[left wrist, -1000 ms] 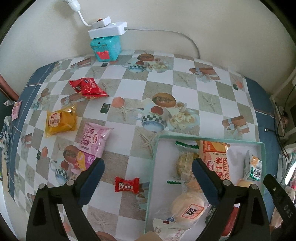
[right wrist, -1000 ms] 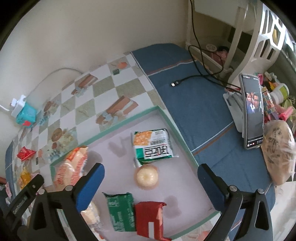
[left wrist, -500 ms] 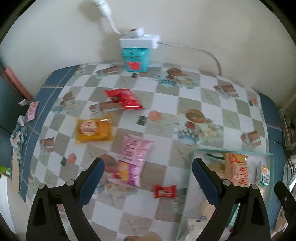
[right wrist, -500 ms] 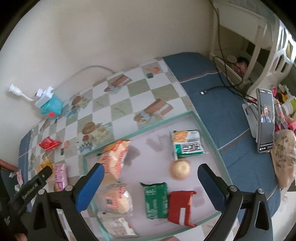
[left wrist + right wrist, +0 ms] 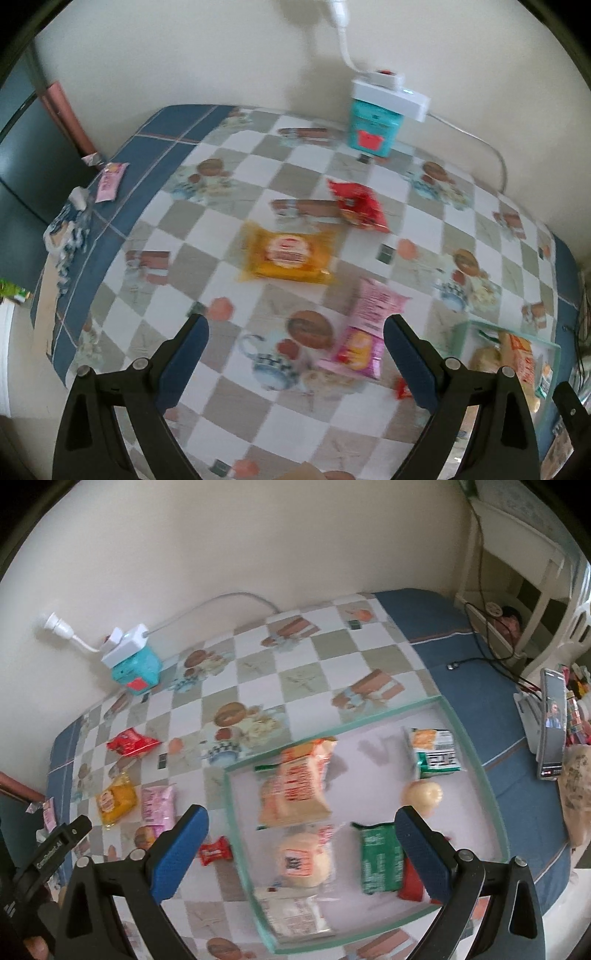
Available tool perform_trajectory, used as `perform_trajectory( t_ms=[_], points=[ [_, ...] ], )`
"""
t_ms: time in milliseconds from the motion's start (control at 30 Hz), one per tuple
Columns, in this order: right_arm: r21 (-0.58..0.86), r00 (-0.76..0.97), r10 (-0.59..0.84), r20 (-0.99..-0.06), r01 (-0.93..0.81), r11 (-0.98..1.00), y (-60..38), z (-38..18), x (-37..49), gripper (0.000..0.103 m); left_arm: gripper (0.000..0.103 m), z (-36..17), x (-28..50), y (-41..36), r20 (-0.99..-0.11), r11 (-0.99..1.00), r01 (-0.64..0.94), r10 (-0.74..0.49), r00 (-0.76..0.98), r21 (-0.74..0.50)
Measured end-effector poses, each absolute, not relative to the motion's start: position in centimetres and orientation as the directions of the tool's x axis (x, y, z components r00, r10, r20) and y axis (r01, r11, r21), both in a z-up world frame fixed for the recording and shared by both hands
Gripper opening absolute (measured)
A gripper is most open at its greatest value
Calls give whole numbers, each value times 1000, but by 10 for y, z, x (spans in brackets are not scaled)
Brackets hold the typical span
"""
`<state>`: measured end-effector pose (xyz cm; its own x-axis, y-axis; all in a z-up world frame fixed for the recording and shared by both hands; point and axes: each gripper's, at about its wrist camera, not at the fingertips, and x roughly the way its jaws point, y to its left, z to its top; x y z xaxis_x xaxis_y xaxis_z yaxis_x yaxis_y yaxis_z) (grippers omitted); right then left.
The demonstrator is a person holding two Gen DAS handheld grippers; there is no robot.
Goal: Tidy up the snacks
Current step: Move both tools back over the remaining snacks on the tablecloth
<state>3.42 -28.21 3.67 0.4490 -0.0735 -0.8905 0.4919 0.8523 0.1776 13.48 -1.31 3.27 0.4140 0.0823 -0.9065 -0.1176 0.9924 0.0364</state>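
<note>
Checkered tablecloth [image 5: 236, 184] carries four loose snacks: red packet [image 5: 357, 205], yellow packet [image 5: 289, 254], pink packet [image 5: 364, 328], small red candy [image 5: 215, 851] just left of the tray. Teal box [image 5: 373, 127] with a white power strip [image 5: 391, 94] on top stands by the wall. Glass tray [image 5: 240, 853] holds an orange packet [image 5: 295, 786], round buns, green packets. Left gripper [image 5: 295, 354] and right gripper [image 5: 301, 845]: both wide apart, empty, above the table.

The red candy [image 5: 402, 388] sits half hidden behind a left finger [image 5: 410, 360]; packet print is blurred; the tray [image 5: 554, 373] is cut off at the right edge.
</note>
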Motion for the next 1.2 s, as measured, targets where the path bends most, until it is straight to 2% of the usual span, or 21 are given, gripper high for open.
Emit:
perform_trajectory(
  t_ms=[233, 700, 1200],
  points=[
    [160, 439, -67, -896, 460, 873, -246, 35, 52, 102, 96, 32, 144, 41, -907, 978, -208, 119, 404, 35],
    [123, 414, -48, -909, 375, 919, -179, 22, 83, 102, 96, 20, 156, 107, -921, 956, -292, 101, 377, -15],
    [72, 315, -48, -948, 358, 931, -153, -17, 93, 102, 96, -24, 164, 90, -960, 975, -220, 71, 271, 10]
  ],
)
